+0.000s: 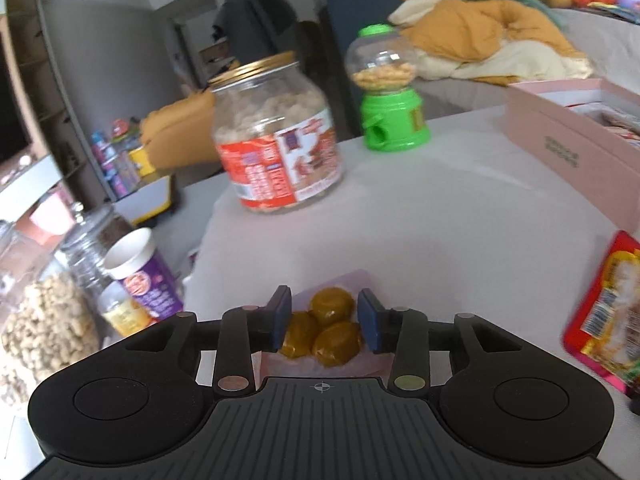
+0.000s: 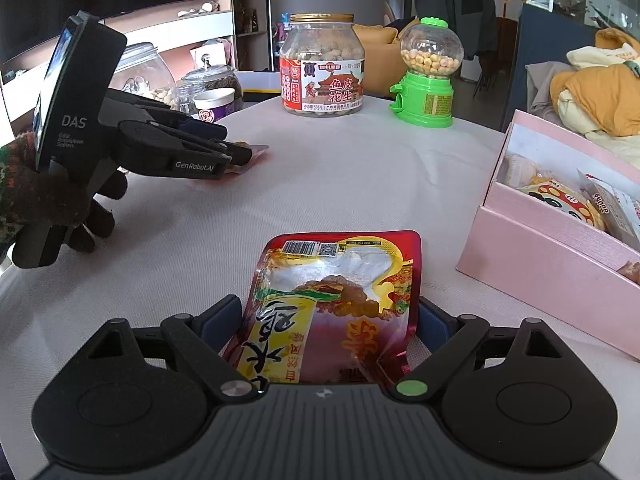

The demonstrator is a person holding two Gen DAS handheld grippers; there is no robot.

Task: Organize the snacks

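Note:
My left gripper (image 1: 324,324) is shut on a small clear packet of brown round sweets (image 1: 326,334), low over the white table. In the right wrist view the left gripper (image 2: 240,156) reaches in from the left with the packet (image 2: 256,152) at its tips. My right gripper (image 2: 330,320) is shut on a red and yellow snack pouch (image 2: 336,300), which lies across the table (image 2: 320,184). That pouch also shows at the right edge of the left wrist view (image 1: 608,312). An open pink box (image 2: 552,248) with several snack packs inside stands at the right.
A peanut jar with a gold lid (image 2: 322,66) and a green candy dispenser (image 2: 430,74) stand at the far side of the table. Glass jars (image 1: 44,320) and a purple cup (image 1: 144,276) stand off the table's left edge. A sofa with orange blankets (image 1: 480,28) lies behind.

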